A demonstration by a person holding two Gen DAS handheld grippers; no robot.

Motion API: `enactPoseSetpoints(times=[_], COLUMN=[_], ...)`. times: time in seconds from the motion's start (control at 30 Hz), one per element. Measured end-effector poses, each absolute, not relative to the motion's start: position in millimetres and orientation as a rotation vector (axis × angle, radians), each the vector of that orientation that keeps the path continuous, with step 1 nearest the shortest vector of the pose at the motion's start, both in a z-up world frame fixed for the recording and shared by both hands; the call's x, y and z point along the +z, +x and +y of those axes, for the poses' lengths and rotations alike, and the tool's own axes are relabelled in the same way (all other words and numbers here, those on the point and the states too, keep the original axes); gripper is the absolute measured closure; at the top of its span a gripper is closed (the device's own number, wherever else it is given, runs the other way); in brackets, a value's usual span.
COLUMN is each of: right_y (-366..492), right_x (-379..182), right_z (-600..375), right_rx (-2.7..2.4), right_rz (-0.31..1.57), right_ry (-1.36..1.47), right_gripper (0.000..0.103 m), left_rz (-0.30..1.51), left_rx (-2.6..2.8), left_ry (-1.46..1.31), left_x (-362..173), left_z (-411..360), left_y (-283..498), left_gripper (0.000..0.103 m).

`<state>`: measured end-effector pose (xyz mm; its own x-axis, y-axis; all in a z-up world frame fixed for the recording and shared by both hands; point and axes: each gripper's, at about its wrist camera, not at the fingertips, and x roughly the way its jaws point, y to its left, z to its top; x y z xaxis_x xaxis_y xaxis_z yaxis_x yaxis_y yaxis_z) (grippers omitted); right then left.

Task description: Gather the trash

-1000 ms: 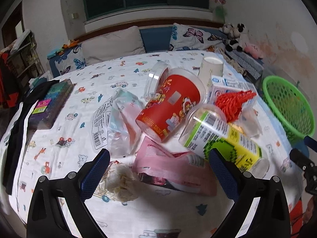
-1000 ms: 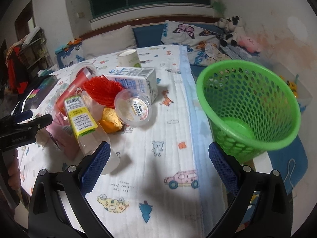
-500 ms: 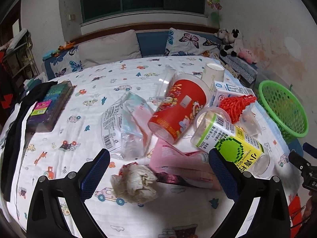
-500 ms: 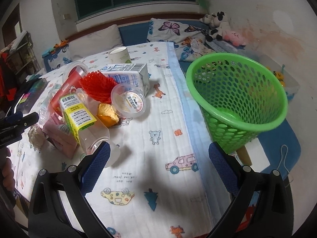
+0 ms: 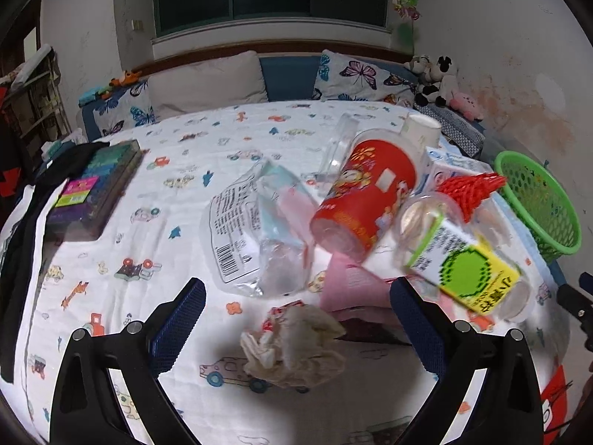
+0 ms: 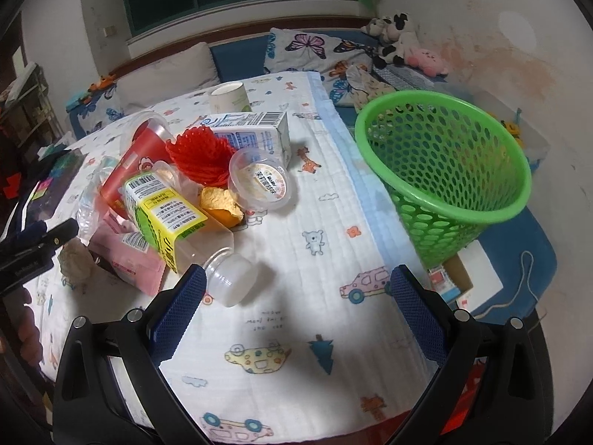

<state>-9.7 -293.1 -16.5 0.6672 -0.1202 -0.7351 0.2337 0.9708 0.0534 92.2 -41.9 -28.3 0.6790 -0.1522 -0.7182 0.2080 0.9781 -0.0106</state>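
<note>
Hovering with jaws apart, the left hand-held gripper (image 5: 296,309) frames a crumpled tissue (image 5: 292,348) on the bed; straddling it fully should help. The right hand-held gripper (image 6: 296,296), also apart, waits near the green basket (image 6: 443,174).

Left gripper (image 5: 297,307): both blue-padded fingers (image 5: 179,315) spread wide apart, nothing between them, held above the surface and angled downward. Right gripper (image 6: 296,296): fingers (image 6: 415,306) likewise spread wide, gripping nothing, raised and tilted downward. In the right wrist view the left gripper appears at the far left edge, with part of the person's hand (image 6: 27,326) below it.
</note>
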Motion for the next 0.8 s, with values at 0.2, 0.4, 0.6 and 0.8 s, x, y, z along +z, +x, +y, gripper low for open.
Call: enactPoseSetpoints(times=[0.2,0.4,0.6,0.8], right_y=[-12.1,-12.8,-16.0,-17.2], right_x=[-20.8,-26.6,-28.3,-34.4], right_z=[-284.8,-276.5,-276.1,-279.5], right_rx=[-0.239,-0.224,-0.194,-0.123], right_rz=[0.818,0.818,0.802,0.788], right_ry=[0.171,0.173,0.142,0.130], right_gripper=[0.005,0.005,0.004,0.004], left_rz=[0.802,0.815,0.814,0.781], left_rx=[-0.214,-0.198,-0.165,-0.139], left_ry=[0.124,0.139,0.137,0.142], left_x=[-36.1,-38.3,-36.3,-31.5], left_z=[-36.3,-31.6,-33.8,-46.1], left_y=[95.6,95.8,88.4,72.6], left_gripper=[0.006,0.006,0.006,0.006])
